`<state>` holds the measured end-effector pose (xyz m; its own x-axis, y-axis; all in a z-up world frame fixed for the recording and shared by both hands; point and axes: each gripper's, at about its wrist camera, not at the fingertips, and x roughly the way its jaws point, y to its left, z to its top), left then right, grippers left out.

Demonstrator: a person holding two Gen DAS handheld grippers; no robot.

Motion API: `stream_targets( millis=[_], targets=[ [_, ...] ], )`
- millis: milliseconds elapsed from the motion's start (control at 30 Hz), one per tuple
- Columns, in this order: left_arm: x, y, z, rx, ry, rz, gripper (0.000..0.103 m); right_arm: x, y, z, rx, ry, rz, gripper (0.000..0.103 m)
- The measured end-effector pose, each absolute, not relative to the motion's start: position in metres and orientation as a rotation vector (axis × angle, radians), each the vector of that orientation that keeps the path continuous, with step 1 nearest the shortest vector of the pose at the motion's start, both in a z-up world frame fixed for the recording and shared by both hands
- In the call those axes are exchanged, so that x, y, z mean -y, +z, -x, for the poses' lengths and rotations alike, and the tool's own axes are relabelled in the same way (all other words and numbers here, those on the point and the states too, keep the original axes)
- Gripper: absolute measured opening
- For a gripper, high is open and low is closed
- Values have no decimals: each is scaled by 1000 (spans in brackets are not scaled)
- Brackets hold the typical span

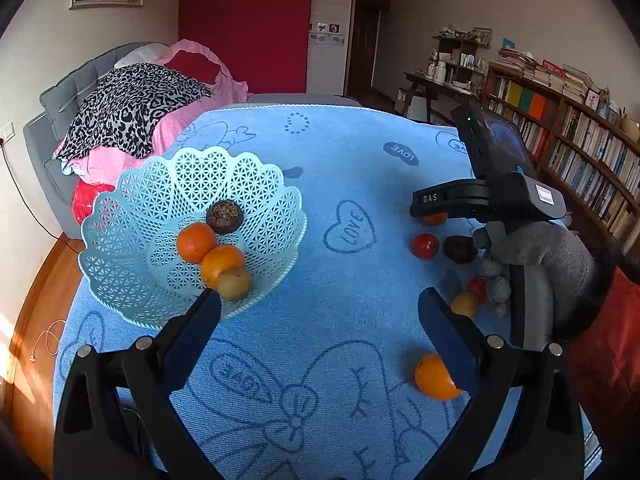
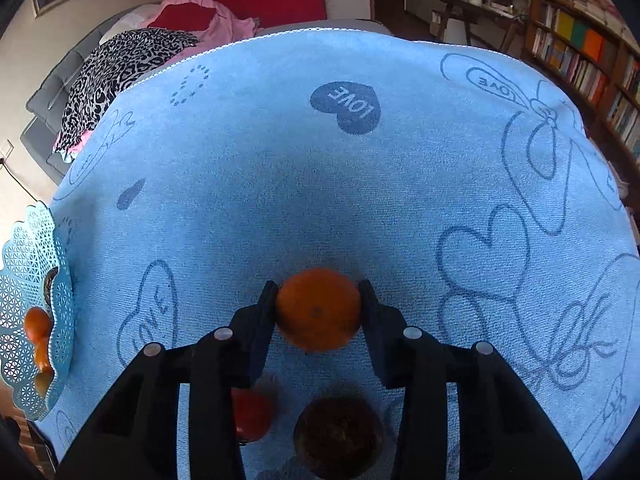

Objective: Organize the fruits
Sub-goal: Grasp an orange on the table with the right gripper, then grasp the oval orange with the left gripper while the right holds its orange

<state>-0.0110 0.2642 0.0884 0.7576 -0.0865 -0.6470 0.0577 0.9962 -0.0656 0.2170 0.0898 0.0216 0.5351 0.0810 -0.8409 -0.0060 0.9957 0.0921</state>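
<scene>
Right gripper (image 2: 319, 300): we see it pinching one round orange fruit (image 2: 319, 309).
Left gripper (image 1: 320, 304): spread, empty.
Pale-blue plastic lattice basket (image 1: 256, 184): we count four fruits.

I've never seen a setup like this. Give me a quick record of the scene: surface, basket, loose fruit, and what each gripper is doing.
Surface: blue towel with heart prints
Basket: pale blue lattice basket, left side of the towel
In basket: two oranges, one dark fruit, one yellowish fruit
Loose fruit: orange, red fruit, dark fruit, others partly hidden
Left gripper: open, empty, near the basket
Right gripper: shut on an orange
</scene>
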Motion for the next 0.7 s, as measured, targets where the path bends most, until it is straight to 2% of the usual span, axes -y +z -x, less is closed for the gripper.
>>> stream_targets(
  millis=[433, 700],
  targets=[
    [-247, 74, 11, -750, -105, 2, 100, -45, 50, -161, -898, 69, -155, 40],
    [-220, 53, 15, -823, -182, -17, 100, -15, 45, -119, -867, 77, -220, 40]
  ],
)
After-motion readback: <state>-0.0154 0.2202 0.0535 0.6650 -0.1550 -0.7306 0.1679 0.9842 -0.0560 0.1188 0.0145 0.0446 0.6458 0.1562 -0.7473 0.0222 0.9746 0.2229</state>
